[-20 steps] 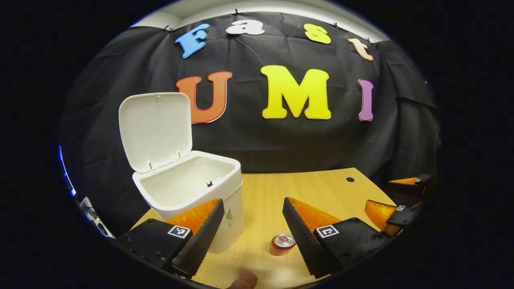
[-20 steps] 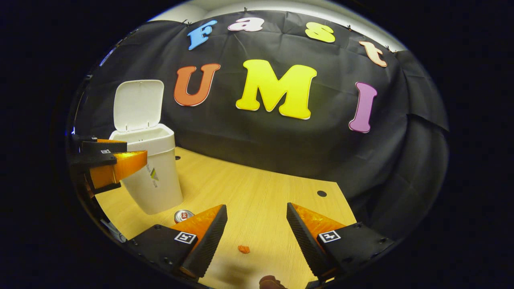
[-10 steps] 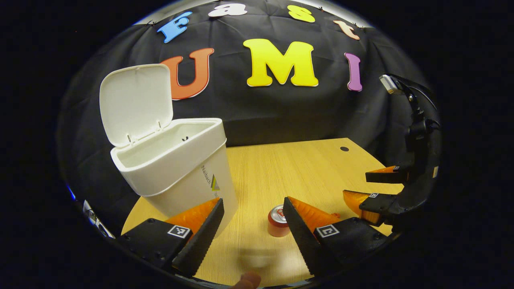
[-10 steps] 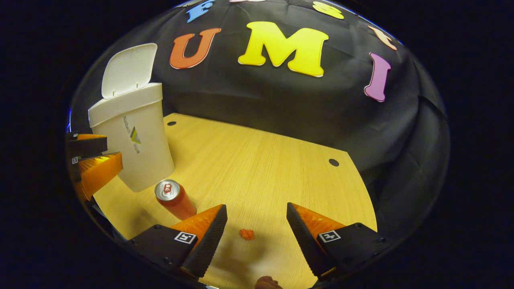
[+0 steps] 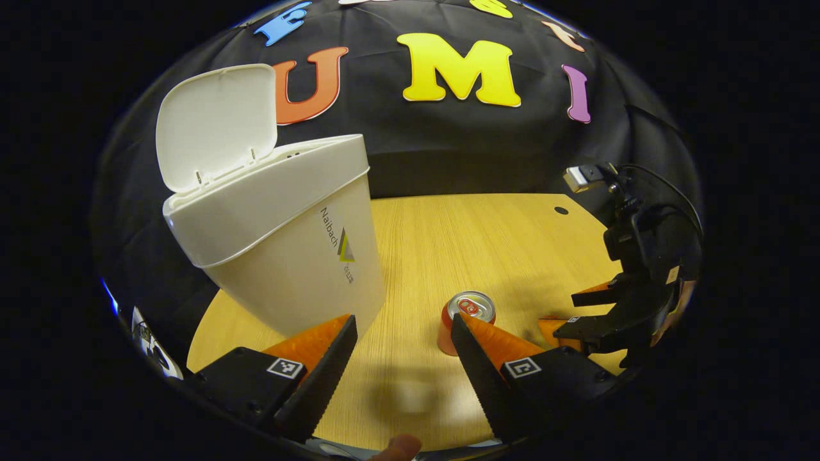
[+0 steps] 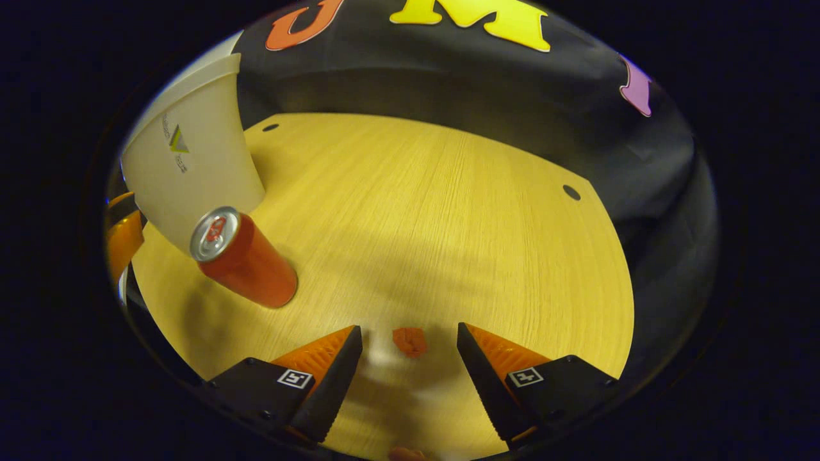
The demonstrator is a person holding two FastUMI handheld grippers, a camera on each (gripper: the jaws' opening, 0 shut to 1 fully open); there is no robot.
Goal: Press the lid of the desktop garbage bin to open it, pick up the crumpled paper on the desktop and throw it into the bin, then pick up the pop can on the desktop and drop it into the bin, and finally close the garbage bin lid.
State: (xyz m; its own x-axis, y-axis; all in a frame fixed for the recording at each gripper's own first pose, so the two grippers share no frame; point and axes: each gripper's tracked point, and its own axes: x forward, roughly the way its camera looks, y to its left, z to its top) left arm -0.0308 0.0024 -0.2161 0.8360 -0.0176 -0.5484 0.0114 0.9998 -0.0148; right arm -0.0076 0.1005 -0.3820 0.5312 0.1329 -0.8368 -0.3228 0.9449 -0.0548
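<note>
The white bin (image 5: pixel 282 224) stands at the back left of the table with its lid (image 5: pixel 214 125) tipped up. A red pop can (image 5: pixel 466 315) stands upright to its right, just beyond my left gripper (image 5: pixel 403 318), which is open and holds nothing. In the right gripper view the can (image 6: pixel 246 259) and the bin (image 6: pixel 192 166) lie to the left. A small orange-red crumpled paper (image 6: pixel 410 342) rests on the table between the tips of my open right gripper (image 6: pixel 409 328), untouched. In the left gripper view the right gripper (image 5: pixel 573 314) hangs low at the right.
The wooden table (image 6: pixel 435 211) has two small round holes near its back edge (image 6: pixel 571 192). Black cloth closes the back. Bare wood stretches between the can and the right-hand edge. One of the left gripper's fingers (image 6: pixel 122 240) shows beside the bin.
Both grippers have dropped toward the table. The right one has come down over the paper, which now sits between its fingertips. The can and bin appear closer.
</note>
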